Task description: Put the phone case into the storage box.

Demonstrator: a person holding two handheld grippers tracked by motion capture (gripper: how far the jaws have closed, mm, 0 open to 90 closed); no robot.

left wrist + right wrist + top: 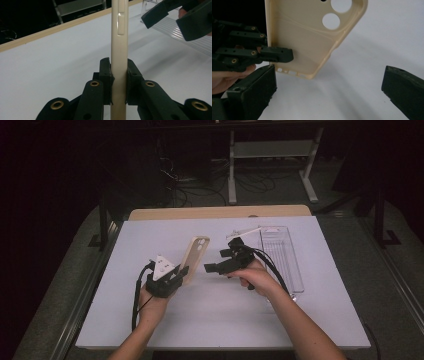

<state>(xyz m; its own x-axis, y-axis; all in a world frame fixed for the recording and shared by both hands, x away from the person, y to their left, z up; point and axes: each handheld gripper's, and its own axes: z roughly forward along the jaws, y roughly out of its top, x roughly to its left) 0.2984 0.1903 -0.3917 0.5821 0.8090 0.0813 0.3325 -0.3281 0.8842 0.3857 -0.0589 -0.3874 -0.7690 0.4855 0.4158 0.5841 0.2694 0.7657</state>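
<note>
A cream phone case (195, 255) stands tilted above the white table, held at its lower edge by my left gripper (181, 272). The left gripper view looks along the case (119, 50) edge-on, with both black pads pressed on its lower part. From the right gripper view the case (307, 37) shows its hollow inside and round camera holes, the left gripper's finger (277, 53) lying across its lower corner. My right gripper (216, 262) hovers just right of the case with its jaws wide apart and nothing between them.
A clear plastic tray (282, 257) lies on the right side of the white table top (210, 310), behind the right hand. A small white part (239, 233) sits near the tray's far end. A wooden edge (220, 212) borders the back.
</note>
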